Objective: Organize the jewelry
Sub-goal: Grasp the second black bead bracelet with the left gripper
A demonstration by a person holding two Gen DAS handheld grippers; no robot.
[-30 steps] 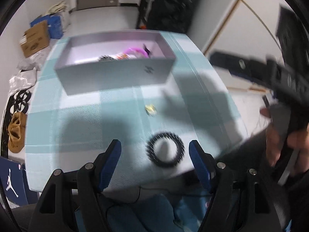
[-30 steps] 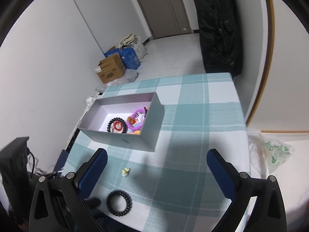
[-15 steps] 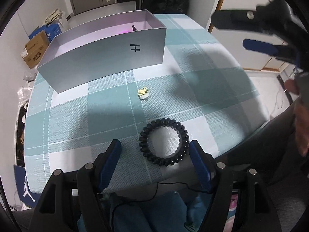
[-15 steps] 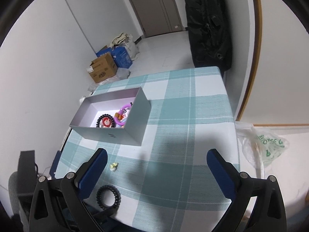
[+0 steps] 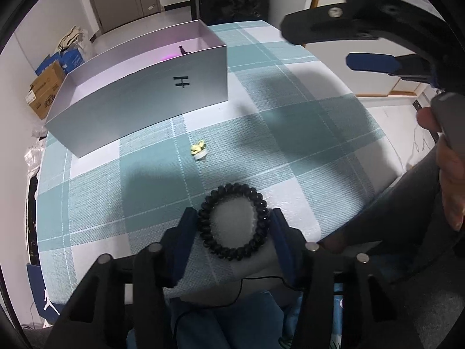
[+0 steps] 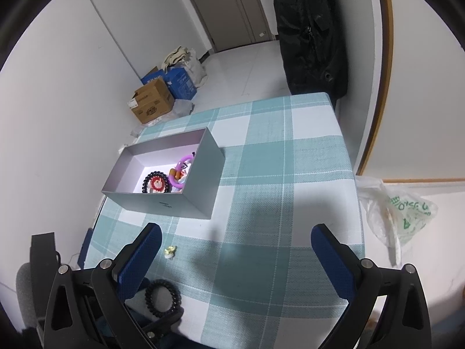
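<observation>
A black spiral hair tie [image 5: 233, 220] lies near the table's front edge. My left gripper [image 5: 232, 218] has closed its blue fingers [image 5: 187, 226] against both sides of it; it also shows in the right wrist view [image 6: 163, 297]. A small yellow-and-white trinket [image 5: 198, 150] lies between the tie and the grey open box [image 5: 139, 99]. The box [image 6: 200, 186] holds a black bead bracelet [image 6: 155, 182] and a purple ring [image 6: 181, 168]. My right gripper [image 6: 235, 250] is open and empty, held high above the table.
The table has a teal and white checked cloth [image 5: 290, 133]. Cardboard and blue boxes [image 6: 157, 99] stand on the floor beyond it. A plastic bag [image 6: 401, 212] lies on the floor at the right. A black bag [image 6: 311, 29] leans by the door.
My left gripper has moved forward and down around the black hair tie and its fingers have closed onto it. The right gripper has risen a little and stays open.
</observation>
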